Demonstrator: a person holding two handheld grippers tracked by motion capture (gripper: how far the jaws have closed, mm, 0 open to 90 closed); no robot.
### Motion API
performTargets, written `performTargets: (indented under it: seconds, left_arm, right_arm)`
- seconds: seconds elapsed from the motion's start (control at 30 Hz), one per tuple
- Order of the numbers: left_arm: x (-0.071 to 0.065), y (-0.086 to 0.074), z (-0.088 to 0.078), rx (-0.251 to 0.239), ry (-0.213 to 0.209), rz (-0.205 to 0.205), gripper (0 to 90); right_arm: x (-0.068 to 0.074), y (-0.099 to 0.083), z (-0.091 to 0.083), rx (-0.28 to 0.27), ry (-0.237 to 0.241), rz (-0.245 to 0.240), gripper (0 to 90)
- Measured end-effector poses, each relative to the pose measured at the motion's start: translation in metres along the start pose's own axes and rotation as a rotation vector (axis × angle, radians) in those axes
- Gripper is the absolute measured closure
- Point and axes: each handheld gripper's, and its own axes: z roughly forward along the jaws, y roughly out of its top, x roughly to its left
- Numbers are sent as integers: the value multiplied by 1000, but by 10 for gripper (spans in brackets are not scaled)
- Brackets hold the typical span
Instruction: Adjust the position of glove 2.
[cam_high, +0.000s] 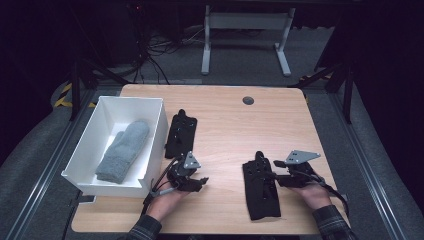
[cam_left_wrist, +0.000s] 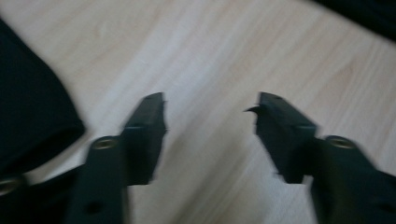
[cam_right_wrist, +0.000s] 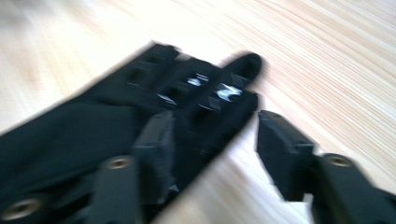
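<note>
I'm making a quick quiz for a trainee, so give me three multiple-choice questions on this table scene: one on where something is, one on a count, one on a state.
1. Where does the grey mitten lie?
A. In the white box
B. On the bare table
C. Under the right tongs

2. How many black gloves are on the table?
A. One
B. Two
C. Four

3. How do the left tongs stand?
A. Clamped on the mitten
B. Open over bare wood
C. Shut on a glove

Answers: 1 A, the high view shows the mitten inside the box's walls. 2 B, one black glove lies beside the box and the other glove lies by the right tongs. 3 B, the left gripper view shows a gap between the jaws with wood grain in it.
</note>
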Motion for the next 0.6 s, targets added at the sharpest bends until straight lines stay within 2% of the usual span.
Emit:
performTargets:
  seconds: [0.03, 0.07, 0.1, 0.2, 0.23, 0.27, 0.3, 0.33, 0.5, 0.57, 0.6]
  left_arm:
    - [0, 0, 0, 0, 0, 0, 603]
    - [4, 8, 0, 2, 28, -26, 698]
    - [6, 12, 0, 0, 41, -33, 759]
    - [12, 23, 2, -11, 62, -62, 897]
    - [12, 23, 2, -11, 62, -62, 897]
    - [17, 30, 3, -13, 75, -75, 898]
    - [17, 30, 3, -13, 75, -75, 898]
    - [23, 37, 6, -14, 94, -90, 898]
    - [43, 50, 13, -42, 137, -150, 899]
    - [52, 55, 15, -36, 171, -161, 899]
    - [52, 55, 15, -36, 171, -161, 899]
  right_arm:
    - [0, 0, 0, 0, 0, 0, 429]
    - [-8, -6, 2, 17, -25, 34, 373]
    - [-12, -8, 2, 29, -32, 44, 356]
    - [-22, -15, 3, 43, -69, 71, 318]
    - [-22, -15, 3, 43, -69, 71, 318]
    - [-29, -21, 2, 38, -70, 98, 275]
    - [-30, -22, 1, 30, -69, 106, 275]
    - [-32, -23, 0, 27, -70, 112, 271]
    - [-37, -28, -2, 11, -74, 116, 229]
    - [-38, -30, -1, 0, -77, 119, 201]
    - [-38, -30, -1, 0, -77, 119, 201]
